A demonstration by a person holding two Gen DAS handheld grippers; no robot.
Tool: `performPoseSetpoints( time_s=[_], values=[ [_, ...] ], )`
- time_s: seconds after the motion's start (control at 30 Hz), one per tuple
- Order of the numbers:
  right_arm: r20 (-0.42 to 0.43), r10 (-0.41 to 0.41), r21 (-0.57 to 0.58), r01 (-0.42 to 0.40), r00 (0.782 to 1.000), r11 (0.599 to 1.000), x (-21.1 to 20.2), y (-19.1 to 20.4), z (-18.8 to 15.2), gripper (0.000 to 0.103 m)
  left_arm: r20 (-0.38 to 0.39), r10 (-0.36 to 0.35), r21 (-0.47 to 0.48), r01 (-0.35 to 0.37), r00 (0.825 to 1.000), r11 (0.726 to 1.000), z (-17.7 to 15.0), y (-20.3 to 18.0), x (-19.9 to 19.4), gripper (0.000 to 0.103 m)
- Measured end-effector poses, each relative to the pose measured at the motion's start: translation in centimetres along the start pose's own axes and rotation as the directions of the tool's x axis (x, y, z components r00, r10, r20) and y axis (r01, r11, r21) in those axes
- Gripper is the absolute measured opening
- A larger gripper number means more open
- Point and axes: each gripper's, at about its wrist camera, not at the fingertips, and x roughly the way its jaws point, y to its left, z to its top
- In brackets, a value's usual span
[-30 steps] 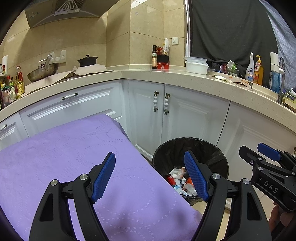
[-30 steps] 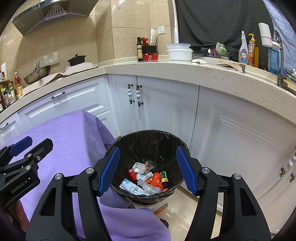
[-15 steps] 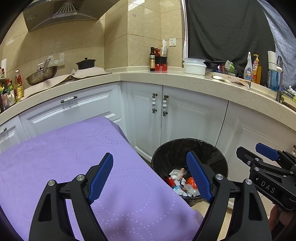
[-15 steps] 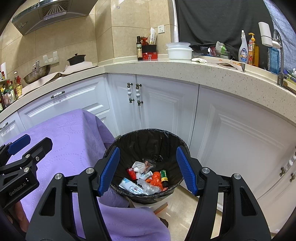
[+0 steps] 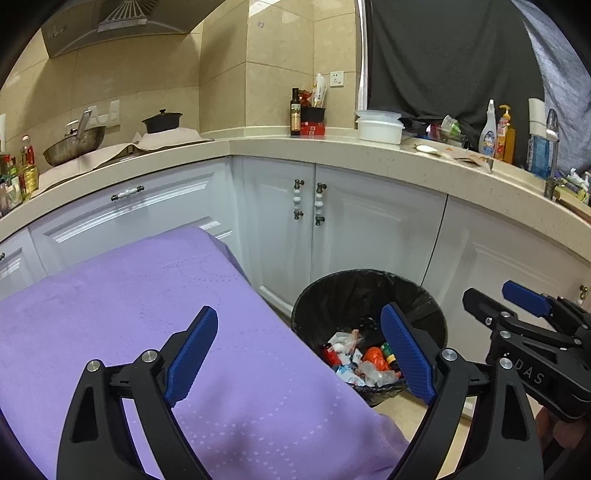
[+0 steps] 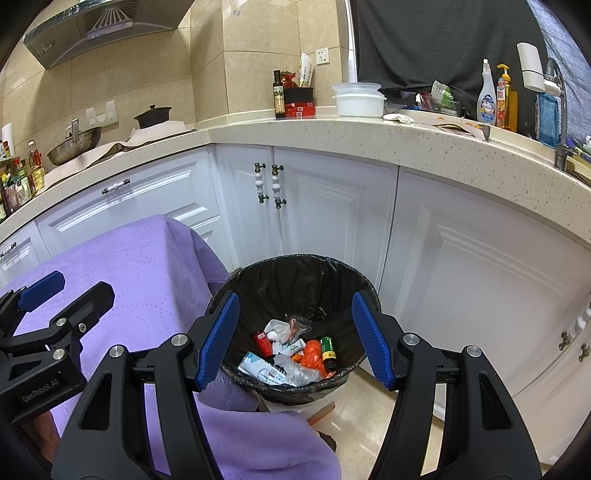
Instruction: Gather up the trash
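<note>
Nearest to us, left claw: jaws spread wide, just been opening further, nothing between the blue pads. It hangs over the right edge of the purple cloth that covers the table, pointing slightly down.

Right claw: jaws about half open, empty, nothing touching the pads. It sits above the near rim of the trash bin, so we look between its fingers straight into the bin. In the left view the right claw shows at the right edge; in the right view the left claw shows at the lower left over the cloth.

The purple cloth drapes off the table corner and hangs just beside the bin, touching or nearly touching its left rim; we cannot tell which.

The bin stands on the tiled floor, lined with a black bag. The trash lies in a heap at the bottom: a red tube, crumpled white paper, an orange wrapper, a small green-and-black bottle, a white-and-blue packet, clear plastic.

Behind the bin: white cupboard doors with paired handles.

Above them the speckled worktop carries a dark bottle, stacked white tubs, a spray bottle and an orange soap bottle. Far left: a wok and a black pot under the hood.
</note>
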Motion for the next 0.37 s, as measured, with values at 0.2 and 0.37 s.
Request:
performPoseSetpoints(
  time_s=[0.2,0.37],
  values=[
    [0.003,0.013,-0.010,-0.013,1.000,1.000,-0.1,0.2,-0.1,0.062,0.020,0.068,0.036,-0.069,0.997,0.997,0.3,0.4,-0.3,0.087],
    [0.005,0.062,-0.040,-0.062,0.998,0.997,0.1,2.3,-0.1,0.071,-0.013,0.145,0.010,-0.145,0.989,0.989,-0.2,4.0,-0.7,0.087]
  ],
)
